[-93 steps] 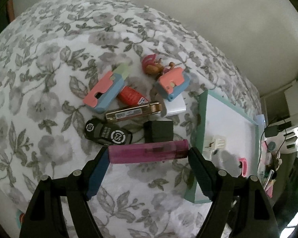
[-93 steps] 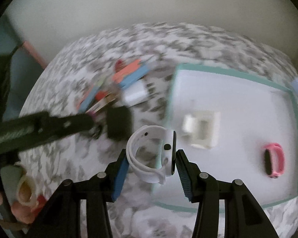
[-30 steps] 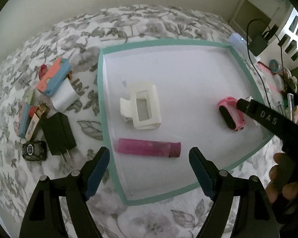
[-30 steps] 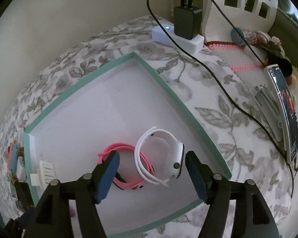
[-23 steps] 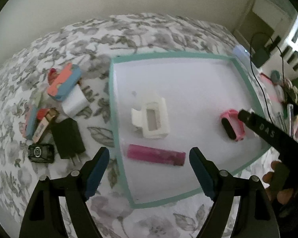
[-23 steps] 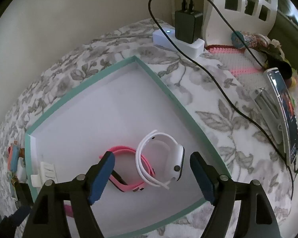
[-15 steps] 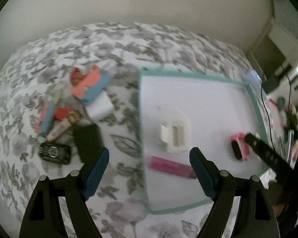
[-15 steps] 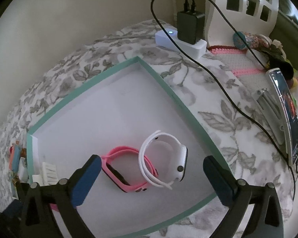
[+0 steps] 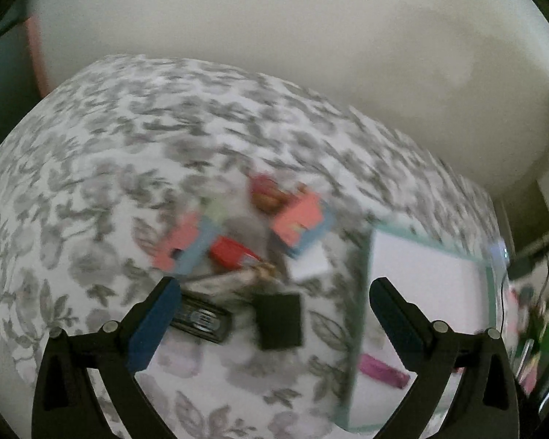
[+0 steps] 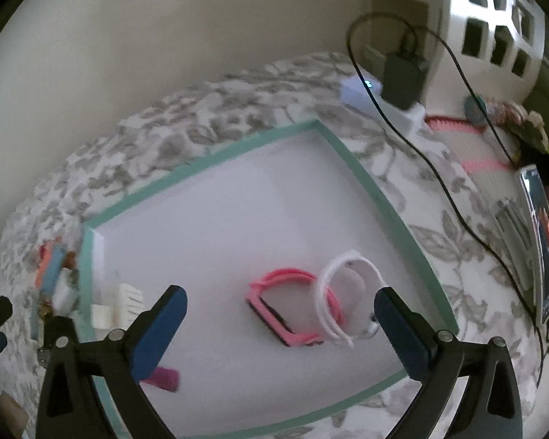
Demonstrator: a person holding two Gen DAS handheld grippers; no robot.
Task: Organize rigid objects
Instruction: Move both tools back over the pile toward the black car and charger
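Note:
My left gripper point(image 9: 272, 285) hangs over the loose pile on the flowered cover, its jaws opening with nothing gripped. Under it lie a black adapter point(image 9: 278, 320), a black key fob point(image 9: 201, 320), a red tube point(image 9: 230, 252), a white charger point(image 9: 309, 265) and two pink-and-blue pieces point(image 9: 300, 219); all are blurred. The teal-rimmed tray point(image 9: 421, 274) is to its right with the magenta lighter point(image 9: 382, 367) inside. My right gripper point(image 10: 280, 292) is open above the tray point(image 10: 238, 219). The white watch point(image 10: 347, 292) and pink band point(image 10: 289, 311) lie free between its fingers.
A white hair claw point(image 10: 119, 305) and the lighter point(image 10: 163, 375) sit at the tray's left end. Beyond the tray's right rim are a power strip with a black plug point(image 10: 402, 77), a trailing cable point(image 10: 457, 205) and a phone point(image 10: 541, 241). A wall backs the bed.
The left gripper left the lighter in the tray and swung left to the pile. The right gripper opened wide off the white watch and drew back a little.

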